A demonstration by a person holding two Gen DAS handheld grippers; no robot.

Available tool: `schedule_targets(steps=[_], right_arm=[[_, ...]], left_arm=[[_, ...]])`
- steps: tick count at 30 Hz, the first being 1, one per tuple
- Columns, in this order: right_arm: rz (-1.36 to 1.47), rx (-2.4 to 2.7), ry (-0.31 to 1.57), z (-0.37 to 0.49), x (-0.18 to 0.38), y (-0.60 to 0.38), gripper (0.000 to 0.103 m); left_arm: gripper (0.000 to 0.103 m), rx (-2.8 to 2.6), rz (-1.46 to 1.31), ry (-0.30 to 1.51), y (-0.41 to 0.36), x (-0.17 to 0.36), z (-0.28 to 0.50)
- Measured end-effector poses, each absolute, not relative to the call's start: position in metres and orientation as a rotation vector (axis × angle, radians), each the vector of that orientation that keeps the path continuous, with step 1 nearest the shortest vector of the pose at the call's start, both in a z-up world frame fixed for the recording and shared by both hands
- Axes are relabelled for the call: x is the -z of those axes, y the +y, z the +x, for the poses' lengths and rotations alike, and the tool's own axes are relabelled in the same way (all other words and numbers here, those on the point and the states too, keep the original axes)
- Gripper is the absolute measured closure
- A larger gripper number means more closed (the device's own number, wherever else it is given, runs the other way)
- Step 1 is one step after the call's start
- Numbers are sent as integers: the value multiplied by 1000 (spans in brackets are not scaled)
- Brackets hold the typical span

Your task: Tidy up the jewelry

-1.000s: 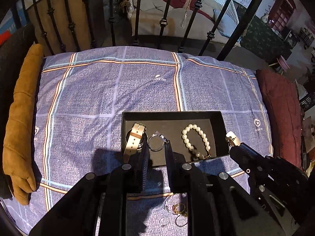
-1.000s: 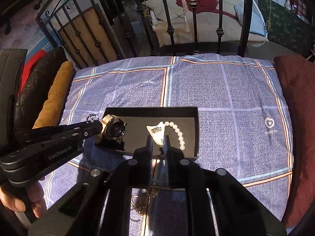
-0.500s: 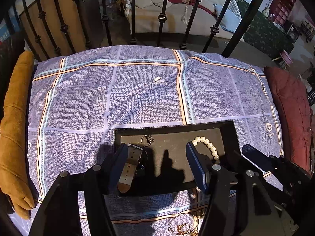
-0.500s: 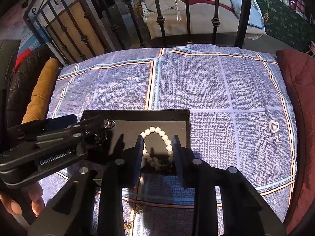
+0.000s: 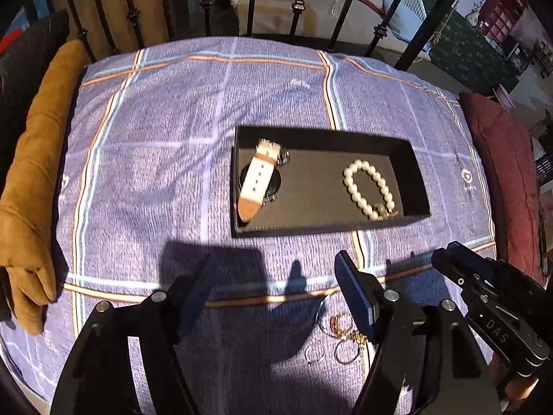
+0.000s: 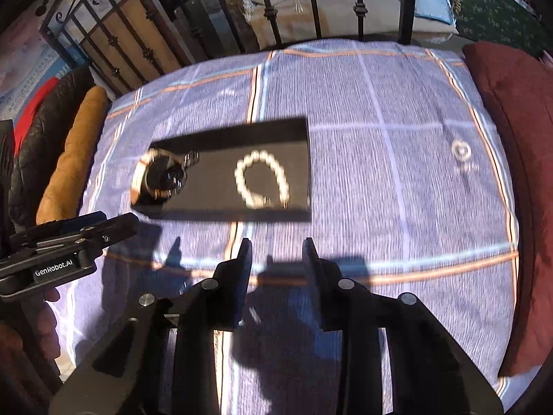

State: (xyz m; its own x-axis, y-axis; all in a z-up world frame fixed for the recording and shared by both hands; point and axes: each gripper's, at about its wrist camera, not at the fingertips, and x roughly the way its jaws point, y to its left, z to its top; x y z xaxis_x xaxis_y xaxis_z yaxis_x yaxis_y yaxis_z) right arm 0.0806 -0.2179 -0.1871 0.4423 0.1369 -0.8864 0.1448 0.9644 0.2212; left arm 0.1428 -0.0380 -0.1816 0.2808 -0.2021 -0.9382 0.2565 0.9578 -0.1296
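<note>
Left wrist view: shallow black rectangular box (image 5: 411, 159) sits on the purple plaid bedspread (image 5: 155, 131). Inside it, at the left end, lies a watch with a cream and tan leather strap (image 5: 257, 180); at the right end, a white pearl bracelet (image 5: 368, 188). Both rest free on the box floor, well apart from each other.

Change against the frames of a second ago: both claws were then down at the box, closed on these items. Now both are drawn back toward the near edge of the bed and empty. Left claw (image 5: 273, 283) stands wide apart, nothing between its fingers. Right claw (image 6: 276, 259), seen in the right wrist view, is also apart and empty, hovering short of the box. That view is motion-blurred, so fine detail in the box cannot be read there.

Judgement: two placements are complete; watch and bracelet count as organized.

Remaining: a loose cluster of thin gold and silver rings and hoops (image 5: 340, 335) lies on the bedspread, outside the box, just beside the left claw's right finger. These are small, light and tangled; a pinch may lift several together or slip off. Likely the next target, with free space in the box's middle.
</note>
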Motion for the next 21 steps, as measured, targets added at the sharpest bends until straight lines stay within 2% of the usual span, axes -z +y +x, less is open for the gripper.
schedule_targets(steps=[8,21], right_arm=[[252,-44,1166,63,215,-194,72],[242,-116,1177,68,229,-185,72]], left_arm=[[34,280,109,1340,-51,230,122],[33,370,267,1387,-67,244,126]])
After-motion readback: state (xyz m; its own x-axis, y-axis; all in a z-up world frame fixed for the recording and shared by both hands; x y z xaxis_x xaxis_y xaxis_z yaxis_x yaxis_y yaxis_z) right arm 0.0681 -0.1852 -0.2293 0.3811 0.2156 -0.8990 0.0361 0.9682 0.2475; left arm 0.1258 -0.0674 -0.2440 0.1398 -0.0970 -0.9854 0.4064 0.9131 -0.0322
